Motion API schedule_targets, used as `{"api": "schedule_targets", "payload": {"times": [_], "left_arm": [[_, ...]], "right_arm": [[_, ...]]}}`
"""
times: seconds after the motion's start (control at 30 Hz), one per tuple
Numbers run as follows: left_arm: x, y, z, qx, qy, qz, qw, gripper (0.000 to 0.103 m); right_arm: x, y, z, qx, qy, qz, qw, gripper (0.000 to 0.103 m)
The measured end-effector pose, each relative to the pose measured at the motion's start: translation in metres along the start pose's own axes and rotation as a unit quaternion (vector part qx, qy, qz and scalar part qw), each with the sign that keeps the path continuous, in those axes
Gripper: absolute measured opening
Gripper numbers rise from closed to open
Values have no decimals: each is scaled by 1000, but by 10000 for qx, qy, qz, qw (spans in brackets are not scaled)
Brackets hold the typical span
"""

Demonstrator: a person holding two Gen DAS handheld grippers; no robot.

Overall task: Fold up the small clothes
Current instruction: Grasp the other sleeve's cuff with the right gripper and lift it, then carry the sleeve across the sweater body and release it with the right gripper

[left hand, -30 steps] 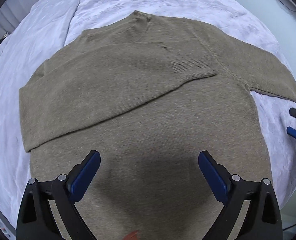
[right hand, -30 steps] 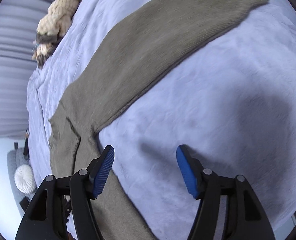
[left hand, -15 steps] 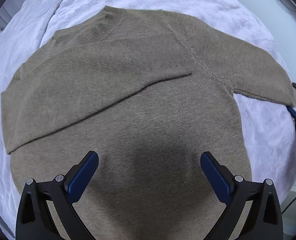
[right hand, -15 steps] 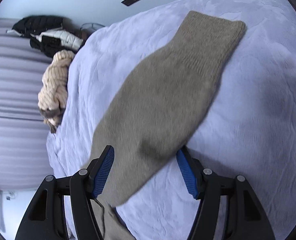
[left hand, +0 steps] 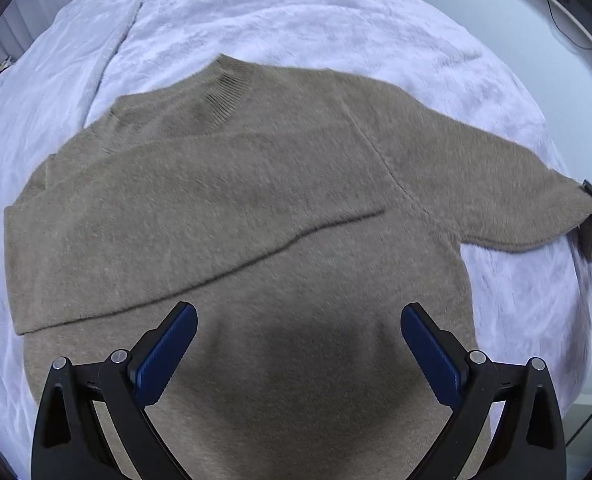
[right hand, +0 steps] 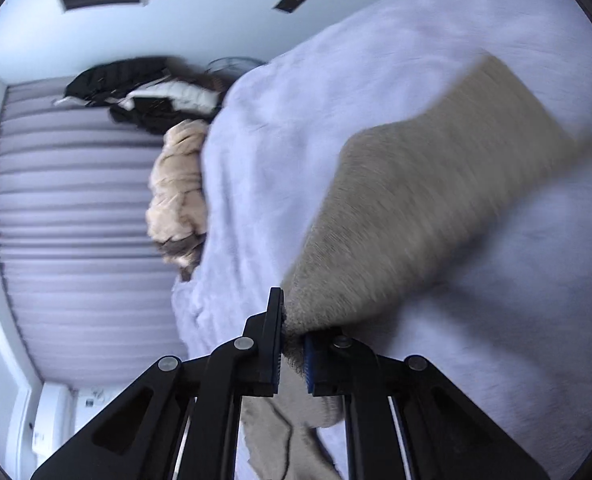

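**Right gripper pinches the sleeve, left gripper open above the sweater**

A brown-grey sweater [left hand: 255, 208] lies flat on a bed with a pale lilac blanket [left hand: 296, 28]. Its collar points to the far side of the bed. One sleeve is folded across the chest, and its lower edge makes a slanted line over the body of the sweater.

The left gripper [left hand: 296, 344] is above the lower part of the sweater. Its two blue-padded fingers stand wide apart and hold nothing. A dark shadow lies on the knit between them.

The right gripper [right hand: 293, 344] has its fingers pressed together on the other sleeve [right hand: 436, 208], near the cuff. This sleeve is lifted off the blanket and looks blurred. In the left wrist view this gripper shows at the right edge, at the end of the stretched sleeve.

A pile of beige and dark clothes [right hand: 175, 192] lies at the far end of the bed.
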State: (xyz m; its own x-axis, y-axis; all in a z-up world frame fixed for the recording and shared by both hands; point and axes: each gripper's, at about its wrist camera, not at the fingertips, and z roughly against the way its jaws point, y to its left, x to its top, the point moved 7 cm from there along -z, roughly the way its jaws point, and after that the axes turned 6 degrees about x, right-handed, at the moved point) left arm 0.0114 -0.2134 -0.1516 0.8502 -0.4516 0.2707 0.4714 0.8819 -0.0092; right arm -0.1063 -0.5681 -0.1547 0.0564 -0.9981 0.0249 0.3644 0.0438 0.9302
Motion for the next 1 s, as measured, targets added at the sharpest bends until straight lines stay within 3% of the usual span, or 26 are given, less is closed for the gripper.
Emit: {"api": "schedule_targets", "payload": {"times": [0.17, 0.27, 0.37, 0.5, 0.57, 0.7, 0.77, 0.83, 0.87, 0.9, 1.0], "left_arm": [[11, 53, 1, 166, -197, 290, 9992, 102], [11, 85, -2, 338, -285, 535, 9976, 102], [5, 122, -3, 432, -313, 857, 9949, 102], [-6, 165, -11, 584, -298, 1243, 9901, 102], [-19, 187, -3, 651, -291, 1408, 9875, 102], [-30, 224, -7, 686, -276, 1811, 9807, 102], [-24, 230, -16, 607, -301, 1959, 9783, 102], [-24, 238, -17, 443, -377, 2050, 9770, 102], [-24, 241, -17, 377, -400, 2061, 9770, 102], [-23, 243, -18, 262, -424, 2065, 9772, 102], [-17, 246, -22, -230, -495, 2191, 9742, 102]], "right_arm": [[-30, 73, -47, 402, 723, 937, 9922, 9], [-68, 117, -88, 526, 1330, 1614, 9765, 9], [-125, 152, -132, 526, 2010, 2355, 9494, 9], [-223, 166, -193, 289, 2973, 3256, 8971, 10], [-266, 156, -216, 110, 3348, 3461, 8764, 9], [-334, 101, -263, -913, 3919, 3710, 8369, 14], [-342, 75, -275, -1304, 4042, 3497, 8351, 19], [-338, 66, -278, -1365, 3951, 3130, 8528, 50], [-335, 66, -276, -1279, 3898, 2955, 8628, 57], [-330, 66, -272, -1185, 3800, 2759, 8749, 61], [-306, 71, -264, -1172, 3227, 2510, 9051, 61]]}}
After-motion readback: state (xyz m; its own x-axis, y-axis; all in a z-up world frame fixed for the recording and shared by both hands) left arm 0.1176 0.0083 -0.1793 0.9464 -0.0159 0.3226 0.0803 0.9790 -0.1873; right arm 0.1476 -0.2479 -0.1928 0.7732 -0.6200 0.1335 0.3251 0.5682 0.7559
